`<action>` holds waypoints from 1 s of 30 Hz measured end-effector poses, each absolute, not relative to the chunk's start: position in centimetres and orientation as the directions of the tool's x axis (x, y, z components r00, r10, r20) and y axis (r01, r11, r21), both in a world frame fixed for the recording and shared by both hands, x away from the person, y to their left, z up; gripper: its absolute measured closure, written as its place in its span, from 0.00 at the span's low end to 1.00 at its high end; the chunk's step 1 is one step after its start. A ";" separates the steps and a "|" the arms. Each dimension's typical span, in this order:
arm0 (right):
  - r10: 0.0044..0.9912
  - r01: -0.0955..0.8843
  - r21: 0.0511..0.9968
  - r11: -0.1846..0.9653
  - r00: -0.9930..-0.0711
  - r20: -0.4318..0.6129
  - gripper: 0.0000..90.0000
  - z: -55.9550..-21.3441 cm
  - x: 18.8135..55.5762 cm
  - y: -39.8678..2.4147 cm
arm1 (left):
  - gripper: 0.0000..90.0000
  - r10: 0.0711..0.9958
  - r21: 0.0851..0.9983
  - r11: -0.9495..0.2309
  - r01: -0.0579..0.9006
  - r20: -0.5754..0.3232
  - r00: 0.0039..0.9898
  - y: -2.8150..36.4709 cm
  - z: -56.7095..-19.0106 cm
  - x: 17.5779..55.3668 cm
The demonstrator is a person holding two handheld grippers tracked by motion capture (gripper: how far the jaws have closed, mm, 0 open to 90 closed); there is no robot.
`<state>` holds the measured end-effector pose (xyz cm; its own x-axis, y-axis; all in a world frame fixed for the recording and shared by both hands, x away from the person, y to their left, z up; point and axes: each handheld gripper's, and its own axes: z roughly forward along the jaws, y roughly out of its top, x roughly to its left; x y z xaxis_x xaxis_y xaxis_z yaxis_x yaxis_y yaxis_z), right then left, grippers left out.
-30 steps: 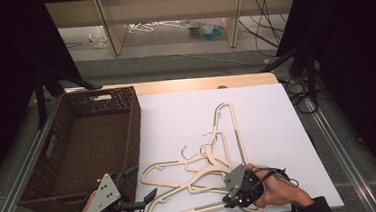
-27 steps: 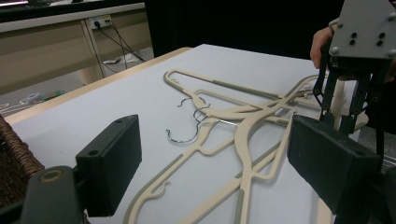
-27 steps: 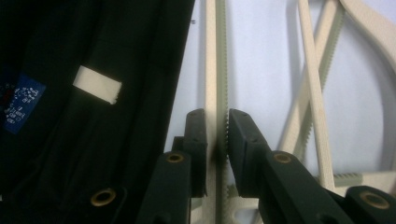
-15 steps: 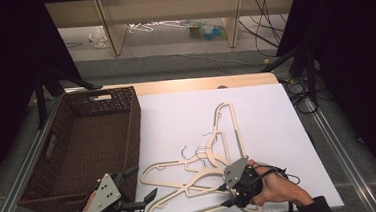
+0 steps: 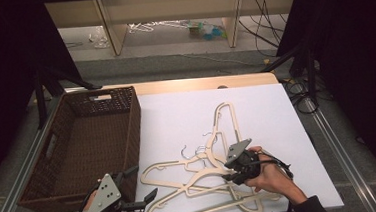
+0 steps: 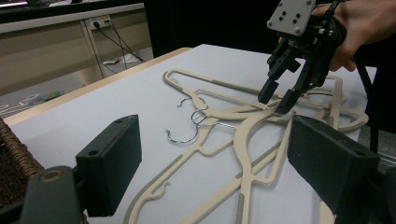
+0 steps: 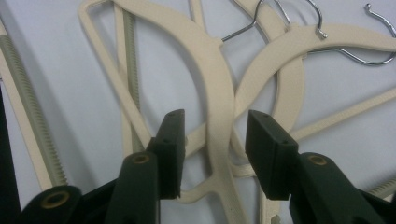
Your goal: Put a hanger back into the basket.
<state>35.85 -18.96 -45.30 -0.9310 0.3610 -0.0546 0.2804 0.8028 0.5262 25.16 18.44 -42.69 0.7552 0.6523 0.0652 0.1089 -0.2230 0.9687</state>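
High view: a tangle of cream hangers point(image 5: 206, 177) lies on the white table point(image 5: 271, 110), near its front edge, just right of the brown wicker basket point(image 5: 86, 143). The right gripper point(image 5: 230, 172) sits over the right part of the pile. The left gripper point(image 5: 147, 199) hovers at the front left corner, jaws parted, holding nothing. The farthest hanger runs long axis away from the person, its narrow end toward the far edge; the nearer ones lie roughly across the table, wire hooks gathered mid-pile.

Left gripper view: own jaws stand wide and empty. Beyond, the right gripper point(image 6: 279, 95) points tips-down onto crossed arms of the hangers point(image 6: 224, 126). Steel hooks point(image 6: 187, 133) curl toward this camera.

Right gripper view: jaws straddle one curved hanger arm point(image 7: 219, 116); they have just been closing, yet a gap shows on both sides, so it is not clamped. The arm runs up the frame, bending left, with hooks at the top.

Judgement: close on this single arm only, clear of the arm crossing beneath it. Lift slowly, since the interlocked hooks may drag neighbouring hangers along.
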 end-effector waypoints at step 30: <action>0.206 0.185 0.369 0.911 -0.979 -0.017 0.85 -46.1 36.5 -22.5 | 0.19 0.650 0.967 -0.227 0.113 0.064 0.757 18.3 -42.7 25.2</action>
